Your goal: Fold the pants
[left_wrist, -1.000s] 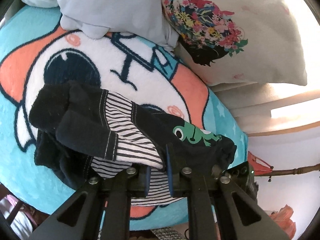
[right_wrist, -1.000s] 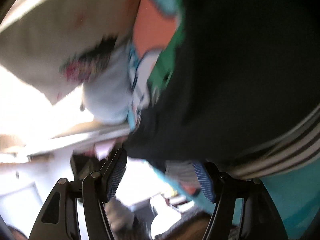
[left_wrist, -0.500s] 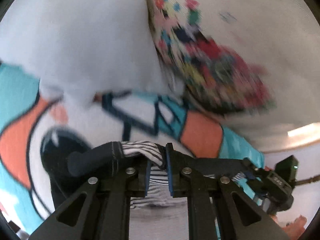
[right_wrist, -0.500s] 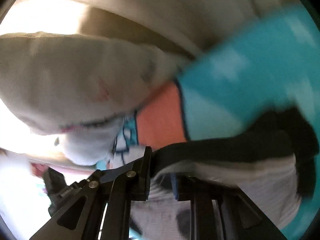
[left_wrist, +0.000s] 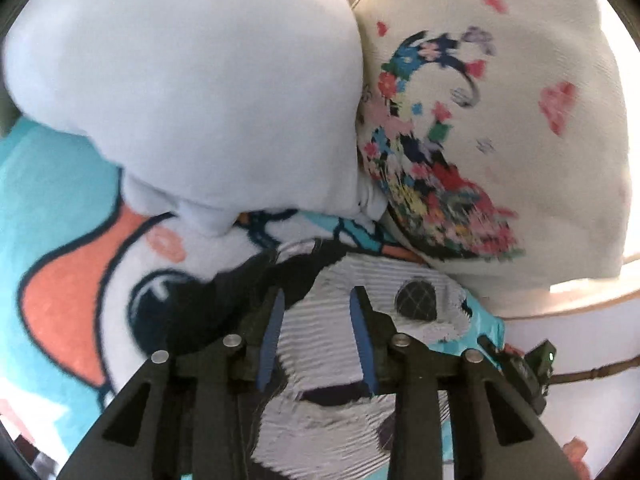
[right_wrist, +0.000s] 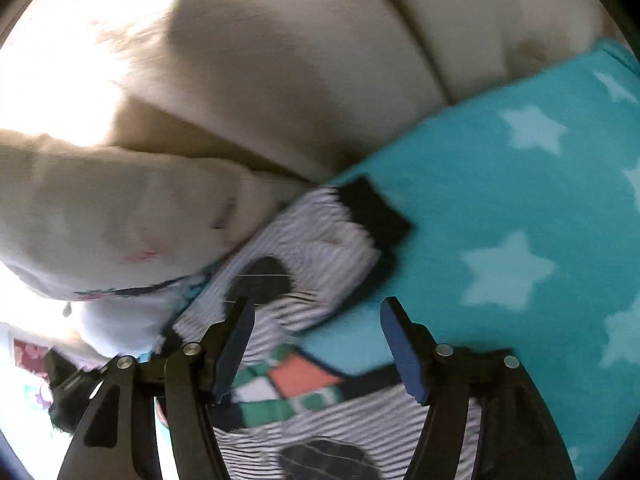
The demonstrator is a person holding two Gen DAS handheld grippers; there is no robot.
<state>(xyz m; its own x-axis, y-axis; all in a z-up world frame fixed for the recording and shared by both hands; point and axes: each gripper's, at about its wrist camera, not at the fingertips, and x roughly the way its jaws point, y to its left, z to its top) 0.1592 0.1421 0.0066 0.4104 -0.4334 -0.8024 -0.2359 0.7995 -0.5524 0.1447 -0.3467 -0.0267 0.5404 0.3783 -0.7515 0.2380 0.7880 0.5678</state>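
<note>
The pants (left_wrist: 320, 344) are small, black outside with a black-and-white striped lining and a dark knee patch (left_wrist: 414, 302). They lie spread on the teal cartoon blanket (left_wrist: 60, 208), striped side up. My left gripper (left_wrist: 318, 312) is open just above the striped cloth, holding nothing. In the right wrist view the pants (right_wrist: 312, 256) lie with a black cuff (right_wrist: 372, 208) at the far end. My right gripper (right_wrist: 316, 320) is open wide over the pants' edge and the blanket (right_wrist: 500, 200).
A pale blue pillow (left_wrist: 192, 80) and a white floral pillow (left_wrist: 480, 120) press against the far end of the pants. A beige cushion (right_wrist: 280, 60) and another pale pillow (right_wrist: 100, 220) lie behind them in the right wrist view. The blanket's right edge (left_wrist: 488, 332) drops off.
Both grippers were shut on the pants and carried them toward the pillows. Now both have opened and the pants lie laid out on the blanket.
</note>
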